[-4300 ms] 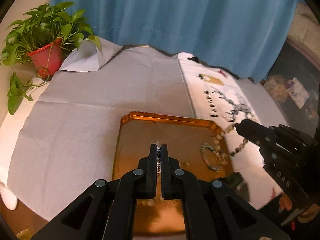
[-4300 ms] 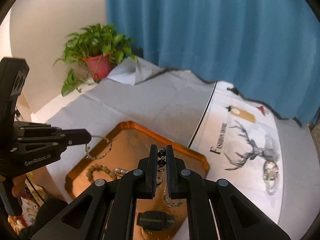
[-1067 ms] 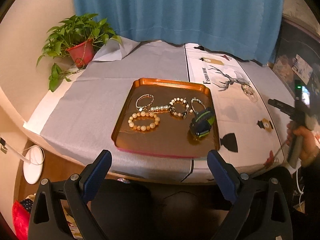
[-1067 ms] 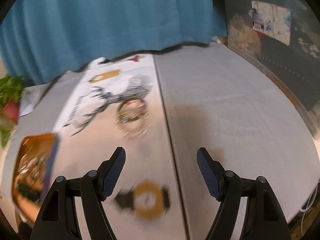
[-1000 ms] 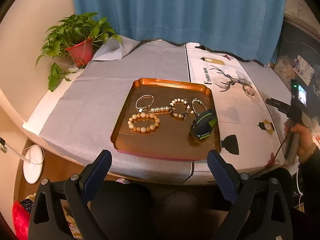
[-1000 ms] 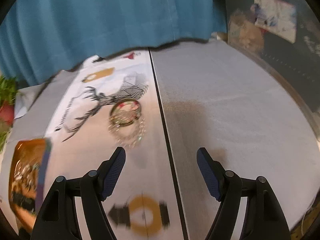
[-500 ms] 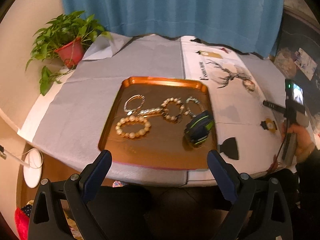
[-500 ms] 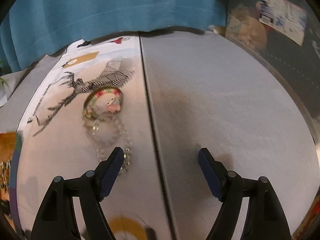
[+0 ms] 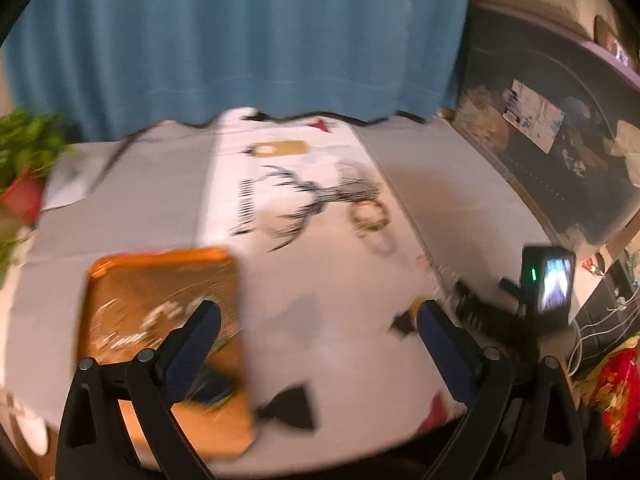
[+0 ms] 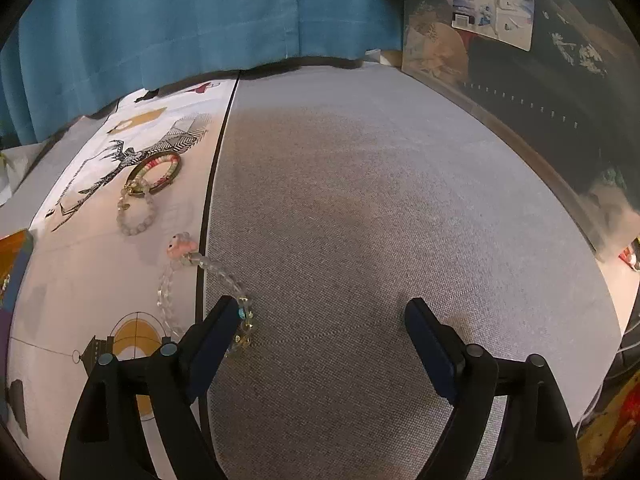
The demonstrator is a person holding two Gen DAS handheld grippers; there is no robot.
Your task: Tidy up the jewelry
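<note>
In the right wrist view my right gripper [image 10: 324, 324] is open and empty above the grey cloth. A clear bead bracelet with a pink charm [image 10: 188, 276] lies at its left finger. Farther left lie a pale bead bracelet [image 10: 136, 212] and a green-pink bangle [image 10: 158, 170] on the deer-print mat. In the blurred left wrist view my left gripper [image 9: 316, 324] is open and empty over the mat. The copper tray [image 9: 120, 272] with jewelry sits at lower left. The bangle [image 9: 370, 214] shows ahead, and the right gripper's body [image 9: 520, 308] at right.
A blue curtain [image 10: 192, 12] hangs behind the table. A potted plant [image 9: 24, 160] stands at far left. A dark cabinet [image 10: 560, 80] borders the table's right side. The table's front edge runs close under both grippers.
My left gripper has swung right, so the tray slid to the lower left. My right gripper has moved forward and left, bringing the clear bead bracelet beside its left finger. Both stay open.
</note>
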